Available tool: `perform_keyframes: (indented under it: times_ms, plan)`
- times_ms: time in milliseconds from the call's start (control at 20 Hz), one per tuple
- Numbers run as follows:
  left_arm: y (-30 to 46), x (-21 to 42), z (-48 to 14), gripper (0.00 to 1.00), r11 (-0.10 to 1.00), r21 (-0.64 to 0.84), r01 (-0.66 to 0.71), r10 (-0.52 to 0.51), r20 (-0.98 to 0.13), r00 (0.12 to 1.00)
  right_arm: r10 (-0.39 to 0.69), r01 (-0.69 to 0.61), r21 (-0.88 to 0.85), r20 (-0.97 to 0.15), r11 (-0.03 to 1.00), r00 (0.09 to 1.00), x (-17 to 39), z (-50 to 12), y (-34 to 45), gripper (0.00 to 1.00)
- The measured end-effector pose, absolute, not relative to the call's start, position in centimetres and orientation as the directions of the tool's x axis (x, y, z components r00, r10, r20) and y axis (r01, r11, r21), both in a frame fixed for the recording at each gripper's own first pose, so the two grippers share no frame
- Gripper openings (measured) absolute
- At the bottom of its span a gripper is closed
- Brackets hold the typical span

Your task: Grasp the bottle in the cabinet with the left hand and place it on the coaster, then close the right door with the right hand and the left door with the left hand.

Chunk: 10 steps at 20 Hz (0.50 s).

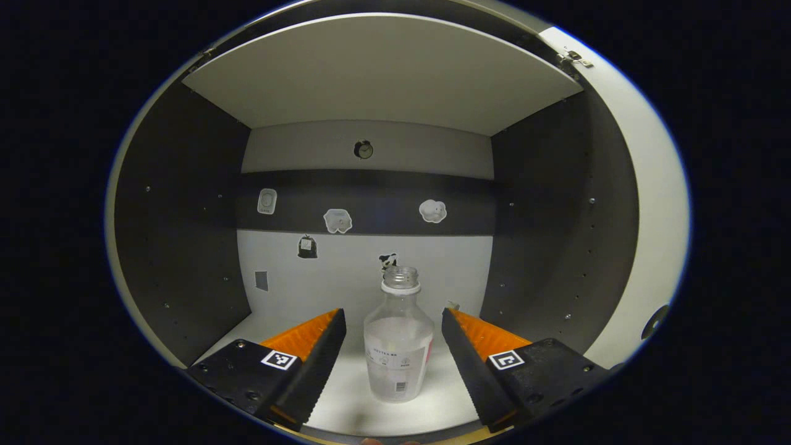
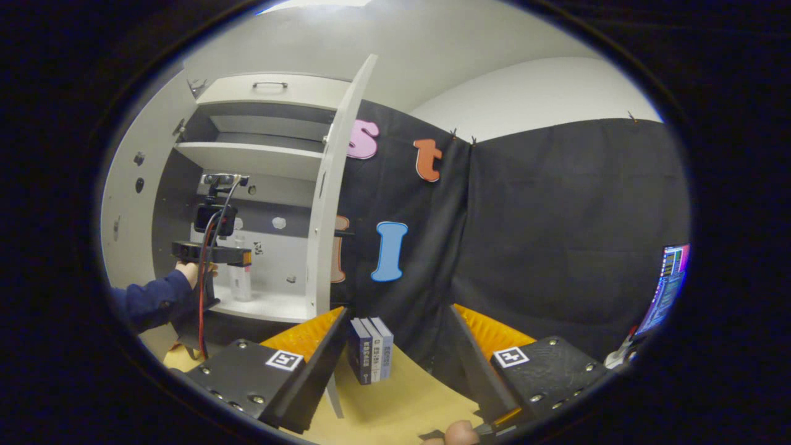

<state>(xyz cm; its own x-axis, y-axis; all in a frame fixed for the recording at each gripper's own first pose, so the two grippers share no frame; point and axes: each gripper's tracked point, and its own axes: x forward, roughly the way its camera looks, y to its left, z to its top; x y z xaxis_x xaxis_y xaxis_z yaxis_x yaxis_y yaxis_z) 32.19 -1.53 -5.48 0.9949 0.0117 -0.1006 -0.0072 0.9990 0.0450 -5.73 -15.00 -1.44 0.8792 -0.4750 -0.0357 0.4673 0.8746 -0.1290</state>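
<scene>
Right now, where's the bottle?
In the left gripper view the bottle stands upright on the cabinet's bottom shelf, between the open left gripper's fingers, neither touching it. The right gripper view shows it behind the open right door.

Left gripper (image 1: 393, 324) spread around bottle (image 1: 398, 346) inside cabinet (image 1: 185, 204).

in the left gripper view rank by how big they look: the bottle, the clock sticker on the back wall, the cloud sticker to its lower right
1. bottle, largest by far, though it is nearest the camera
2. cloud sticker
3. clock sticker, only slightly smaller than the cloud sticker
</scene>
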Motion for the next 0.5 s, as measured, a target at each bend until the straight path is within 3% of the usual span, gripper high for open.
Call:
perform_keyframes:
  times_ms: [50,150,200,500]
  plan:
    - [-1.6,32.7,-5.6,0.96,0.999,0.040,-0.004,0.008,-0.108,0.994,-0.479,0.471,-0.126,-0.037,0.873,0.877,-5.6,-1.5,-15.1,0.96]
    - [-1.5,33.2,-5.7,0.81,0.999,0.045,-0.008,0.013,-0.113,0.993,-0.477,0.468,-0.126,-0.046,0.874,0.878,-5.2,-2.0,-15.1,0.94]
    - [-1.6,33.5,-5.7,0.77,0.998,0.055,-0.003,0.009,-0.113,0.994,-0.472,0.464,-0.125,-0.048,0.877,0.880,-5.0,-2.1,-15.0,0.96]
    - [-1.8,32.3,-5.0,0.76,0.998,0.042,0.040,-0.036,-0.106,0.994,-0.430,0.424,-0.098,-0.050,0.900,0.901,-4.2,-2.4,-13.9,0.96]
